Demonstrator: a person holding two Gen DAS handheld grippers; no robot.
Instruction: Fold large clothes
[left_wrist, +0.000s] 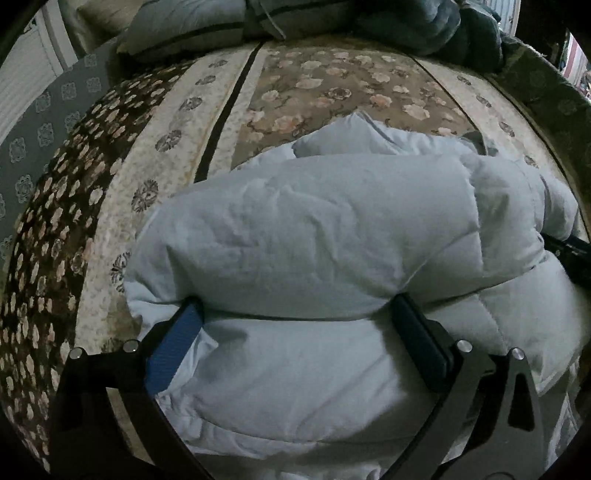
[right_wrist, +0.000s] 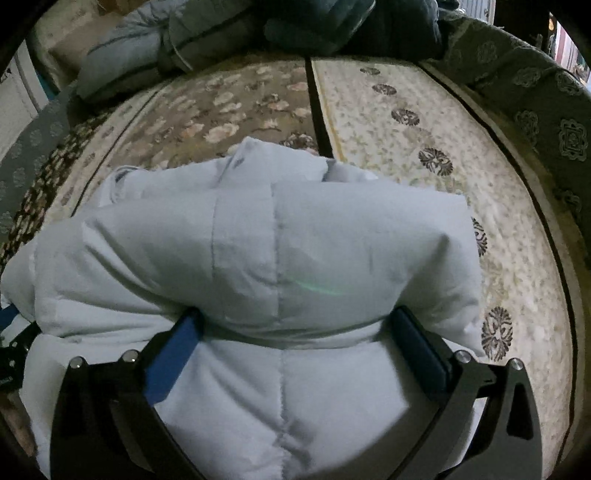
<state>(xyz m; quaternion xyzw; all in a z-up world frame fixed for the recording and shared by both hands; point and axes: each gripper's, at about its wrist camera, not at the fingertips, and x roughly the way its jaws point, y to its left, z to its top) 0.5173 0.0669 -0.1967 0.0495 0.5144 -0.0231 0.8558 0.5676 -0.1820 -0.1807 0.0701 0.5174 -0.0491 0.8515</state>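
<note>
1. A pale blue puffer jacket (left_wrist: 314, 236) lies in a thick folded bundle on a floral-patterned bed cover (left_wrist: 166, 122), filling the middle and the 6 o'clock half of the left wrist view
2. The left gripper (left_wrist: 297, 314) has its two blue-padded fingers (left_wrist: 173, 350) spread wide, one at 8 o'clock and one at 4 o'clock, with a padded roll of the jacket bulging between them; the tips press into the crease under the upper fold, but the jaws are apart, not pinched
3. In the right wrist view the same jacket (right_wrist: 258, 240) shows a stitched seam running from 12 to 6 o'clock down its middle
4. The right gripper (right_wrist: 295, 317) stands likewise, its fingers (right_wrist: 421, 350) wide apart at 8 and 4 o'clock, straddling the jacket with the tips tucked against the fold line
5. The right gripper's dark body shows at 3 o'clock of the left view, touching the jacket's edge; the left gripper's blue finger shows at 9 o'clock of the right view
6. At 12 o'clock in both views a striped pillow (left_wrist: 192, 29) and a dark teal blanket (left_wrist: 424, 26) lie heaped at the far end of the bed, well apart from the jacket
7. A grey patterned border (right_wrist: 546, 110) of the cover curves from 1 to 3 o'clock in the right view
</note>
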